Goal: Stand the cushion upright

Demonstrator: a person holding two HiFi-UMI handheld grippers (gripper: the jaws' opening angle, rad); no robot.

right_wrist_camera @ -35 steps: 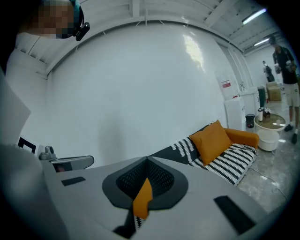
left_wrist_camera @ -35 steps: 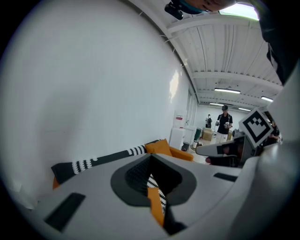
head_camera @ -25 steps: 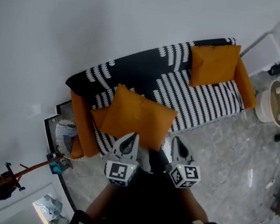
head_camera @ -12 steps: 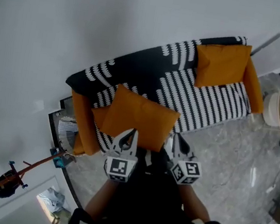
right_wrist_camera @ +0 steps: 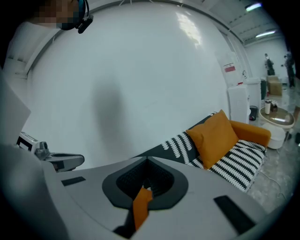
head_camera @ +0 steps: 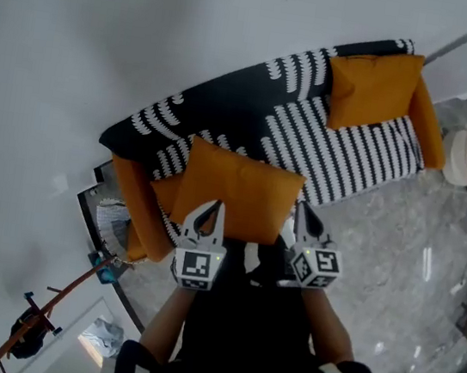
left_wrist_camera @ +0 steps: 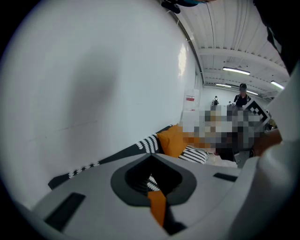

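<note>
Cushion (head_camera: pixel 237 192) has sunk closer to the left end of the sofa (head_camera: pixel 352 151), held up, near corners clamped in left claw (head_camera: pixel 209 214) and right claw (head_camera: pixel 304 220). Placing step; next it probably needs leaning on the backrest (head_camera: pixel 228 107) before release.

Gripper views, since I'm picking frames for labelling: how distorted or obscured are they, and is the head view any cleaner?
Left gripper view: heavy fisheye bend, dark corners, a mosaic patch at mid right. Right gripper view: same bend, far cushion sharp, ceiling lamp bright. Head view: evenly lit, sofa bowed.
</note>
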